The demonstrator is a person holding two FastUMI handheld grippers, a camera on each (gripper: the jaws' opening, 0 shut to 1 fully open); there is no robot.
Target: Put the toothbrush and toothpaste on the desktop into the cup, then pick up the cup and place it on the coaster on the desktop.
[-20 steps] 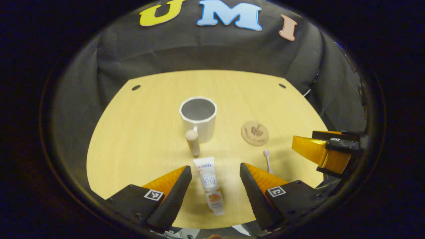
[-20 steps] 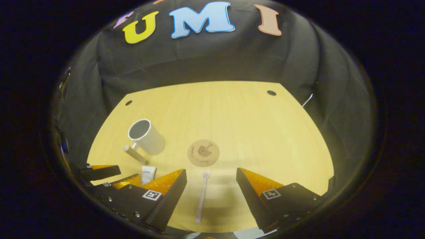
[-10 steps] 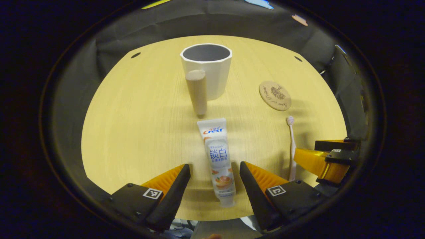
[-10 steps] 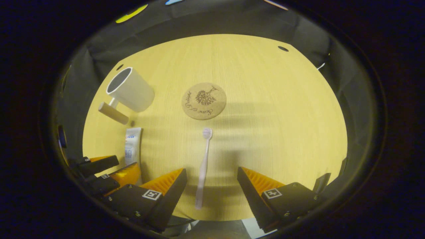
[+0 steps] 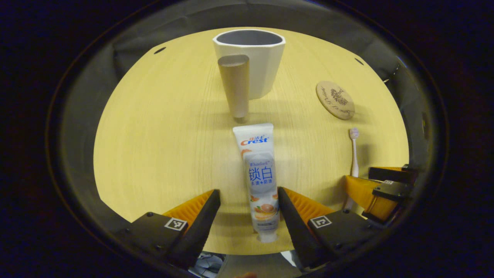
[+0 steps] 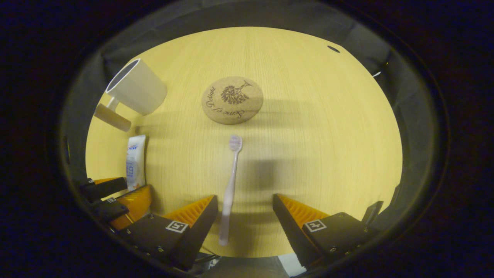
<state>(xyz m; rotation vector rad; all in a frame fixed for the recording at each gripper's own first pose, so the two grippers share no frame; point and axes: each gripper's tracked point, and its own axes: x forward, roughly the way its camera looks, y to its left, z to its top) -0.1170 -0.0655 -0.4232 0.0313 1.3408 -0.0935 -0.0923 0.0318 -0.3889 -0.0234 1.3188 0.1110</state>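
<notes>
Pale wooden worktop (image 5: 154, 135): both tongs, left (image 5: 249, 210) and right (image 6: 245, 214), gape wide. Each should sink squarely, straddling toothpaste (image 5: 259, 181) and toothbrush (image 6: 230, 185) before pinching mid-length.

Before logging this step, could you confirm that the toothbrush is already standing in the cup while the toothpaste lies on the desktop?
Not quite: the toothbrush still lies flat on the desktop, as the right gripper view shows. The cup is empty; the toothpaste does lie on the desktop.
</notes>
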